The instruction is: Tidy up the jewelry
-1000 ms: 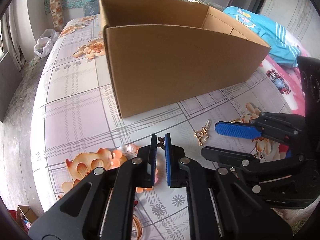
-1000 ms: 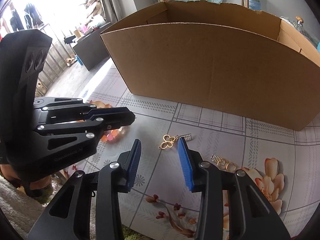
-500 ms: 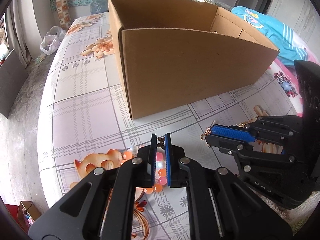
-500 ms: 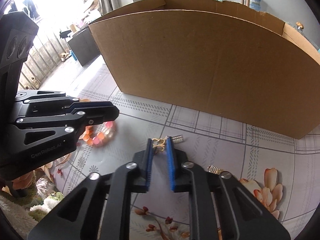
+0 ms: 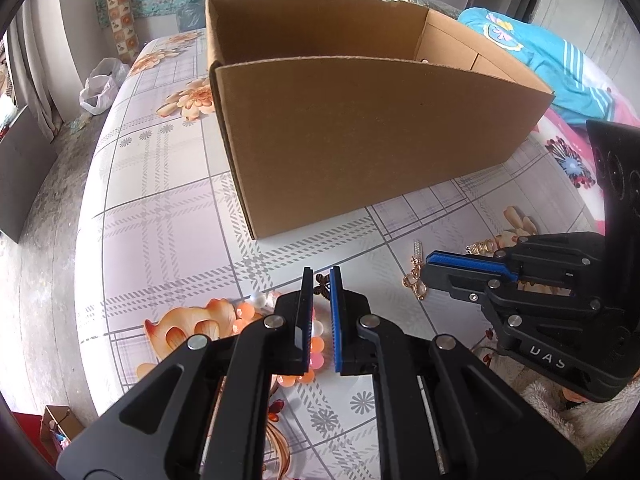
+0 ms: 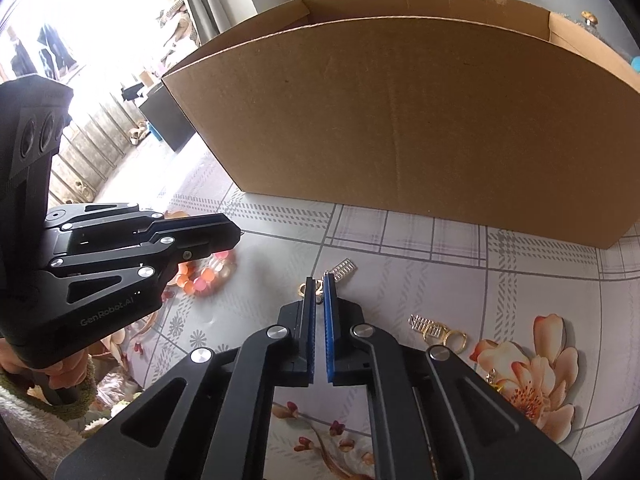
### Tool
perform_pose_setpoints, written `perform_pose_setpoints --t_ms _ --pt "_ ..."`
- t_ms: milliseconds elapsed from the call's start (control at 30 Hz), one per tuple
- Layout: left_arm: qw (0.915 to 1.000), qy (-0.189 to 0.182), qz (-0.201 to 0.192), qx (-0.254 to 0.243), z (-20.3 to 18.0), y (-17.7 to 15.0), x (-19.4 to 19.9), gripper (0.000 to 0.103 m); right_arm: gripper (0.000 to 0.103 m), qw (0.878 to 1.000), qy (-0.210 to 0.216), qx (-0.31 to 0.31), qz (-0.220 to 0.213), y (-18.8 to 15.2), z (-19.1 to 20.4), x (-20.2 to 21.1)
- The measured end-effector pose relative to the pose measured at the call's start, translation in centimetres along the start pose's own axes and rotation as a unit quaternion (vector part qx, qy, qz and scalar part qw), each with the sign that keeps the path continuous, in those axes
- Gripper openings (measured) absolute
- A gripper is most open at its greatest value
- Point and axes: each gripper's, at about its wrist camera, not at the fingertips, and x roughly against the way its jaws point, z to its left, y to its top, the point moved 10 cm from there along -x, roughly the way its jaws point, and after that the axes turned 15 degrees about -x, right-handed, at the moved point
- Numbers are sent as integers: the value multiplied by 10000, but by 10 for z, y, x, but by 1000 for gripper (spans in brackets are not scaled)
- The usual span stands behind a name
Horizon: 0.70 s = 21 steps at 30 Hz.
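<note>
1. Right wrist view: my right gripper [image 6: 318, 286] has its jaws closed down onto the gold butterfly earring [image 6: 316, 289], which sits pinched at the very tips. Its crystal bar pendant [image 6: 343, 270] trails on the tablecloth [image 6: 460, 256] just beyond.
2. My left gripper [image 5: 321, 280] is shut to a narrow slit on a small dark butterfly charm [image 5: 320, 280], part of the orange and pink bead bracelet [image 5: 310, 346] that lies beneath its fingers.
3. The cardboard box [image 5: 360, 140] stands near the middle of the tablecloth, just behind both pieces, with its top open. I judge it is where the jewelry goes.
4. I lift the right gripper straight up first, slowly. The hold is only at the tips, so a sideways jerk could flick the earring out.
5. I check that the pendant hangs free before I carry it over the box's near wall.
6. I keep the 2 grippers apart as they rise, since they stand close together.
7. Another gold clip and ring [image 6: 438, 330] wait toward the tablecloth's right edge.
</note>
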Motion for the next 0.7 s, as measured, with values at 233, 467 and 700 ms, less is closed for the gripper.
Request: perform_pose_setpoints --t_ms 233,467,700 --pt "10000 18 -84 4 2 -1 6 7 4 9987 393 -286 -134 0 -1 21" --pt "9999 36 -162 -8 3 -3 12 7 4 9946 816 -566 -313 3 -6 43" --pt "9996 83 -256 22 5 -4 21 7 4 9889 1161 -769 -510 8 -12 62"
